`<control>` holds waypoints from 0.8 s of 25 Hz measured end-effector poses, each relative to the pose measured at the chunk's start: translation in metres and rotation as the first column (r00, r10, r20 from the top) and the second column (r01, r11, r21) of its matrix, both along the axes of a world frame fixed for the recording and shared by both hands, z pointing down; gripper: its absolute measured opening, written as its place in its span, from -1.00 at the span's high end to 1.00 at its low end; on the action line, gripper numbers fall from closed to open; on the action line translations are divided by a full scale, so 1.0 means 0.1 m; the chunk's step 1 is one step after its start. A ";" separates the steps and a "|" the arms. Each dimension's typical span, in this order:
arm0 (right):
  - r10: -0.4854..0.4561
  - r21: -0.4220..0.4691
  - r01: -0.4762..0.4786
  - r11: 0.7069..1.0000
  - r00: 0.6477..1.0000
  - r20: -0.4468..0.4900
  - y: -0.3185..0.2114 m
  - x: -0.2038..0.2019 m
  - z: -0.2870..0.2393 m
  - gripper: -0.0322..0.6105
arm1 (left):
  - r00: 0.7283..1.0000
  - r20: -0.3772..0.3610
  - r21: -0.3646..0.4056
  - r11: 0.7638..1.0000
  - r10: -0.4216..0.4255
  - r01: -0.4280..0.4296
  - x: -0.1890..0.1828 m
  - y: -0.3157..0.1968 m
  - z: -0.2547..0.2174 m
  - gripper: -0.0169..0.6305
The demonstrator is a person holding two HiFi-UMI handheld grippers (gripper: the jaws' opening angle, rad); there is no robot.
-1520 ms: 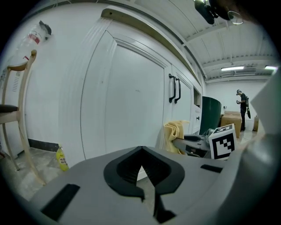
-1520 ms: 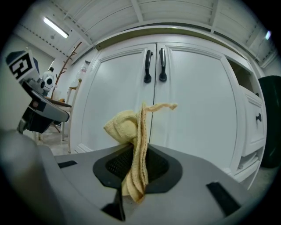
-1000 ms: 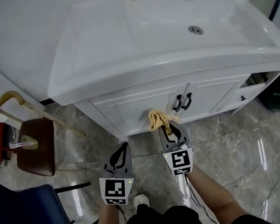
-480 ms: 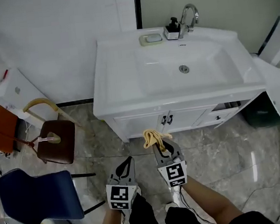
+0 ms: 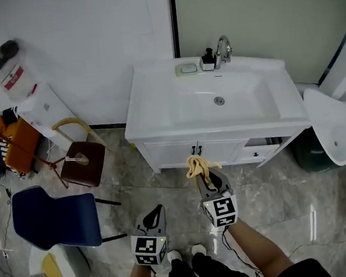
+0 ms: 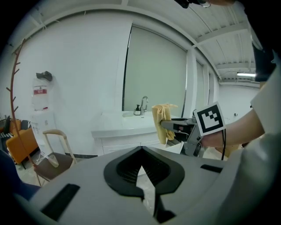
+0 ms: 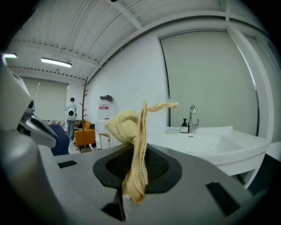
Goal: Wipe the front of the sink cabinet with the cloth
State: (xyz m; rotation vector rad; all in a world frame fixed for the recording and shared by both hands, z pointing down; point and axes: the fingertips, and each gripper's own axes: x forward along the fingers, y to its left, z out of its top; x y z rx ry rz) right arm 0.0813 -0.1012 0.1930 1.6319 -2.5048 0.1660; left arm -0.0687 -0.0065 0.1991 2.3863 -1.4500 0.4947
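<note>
The white sink cabinet (image 5: pixel 181 153) stands against the back wall, its two doors with dark handles facing me. My right gripper (image 5: pixel 205 179) is shut on a yellow cloth (image 5: pixel 199 166), held in the air a short way in front of the doors and apart from them. In the right gripper view the cloth (image 7: pixel 137 145) hangs bunched between the jaws, with the basin (image 7: pixel 210 143) beyond it. My left gripper (image 5: pixel 155 213) hangs lower and to the left, shut with nothing in it. The left gripper view shows the cloth (image 6: pixel 161 118) held in the right gripper (image 6: pixel 172 125).
A brown stool (image 5: pixel 83 163) and a blue chair (image 5: pixel 56 224) stand on the marble floor to the left. A water dispenser (image 5: pixel 30 97) sits by the left wall. A white curved seat (image 5: pixel 336 127) is at the right. A tap (image 5: pixel 222 49) and soap dish (image 5: pixel 187 69) sit on the basin's back rim.
The view has drawn back from the cabinet, so the whole basin now shows. Both grippers stand farther from the doors. The cloth stays gripped in the right gripper.
</note>
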 end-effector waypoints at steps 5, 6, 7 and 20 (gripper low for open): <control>0.089 0.005 -0.089 0.996 0.996 0.023 0.18 0.39 -0.20 0.66 | 0.996 -0.054 0.032 0.997 -0.067 0.069 0.08 0.20 -0.27 0.91; 0.099 0.000 -0.099 0.995 0.995 0.026 0.25 0.45 -0.22 0.66 | 0.995 -0.063 0.033 0.997 -0.073 0.075 0.11 0.25 -0.31 0.91; 0.106 -0.005 -0.106 0.994 0.994 0.028 0.32 0.49 -0.23 0.66 | 0.995 -0.069 0.033 0.997 -0.073 0.075 0.13 0.32 -0.34 0.91; 0.084 -0.020 -0.084 0.996 0.996 0.027 1.65 0.63 -0.38 0.66 | 0.994 -0.071 0.047 0.995 -0.087 0.091 0.10 1.63 -0.57 0.91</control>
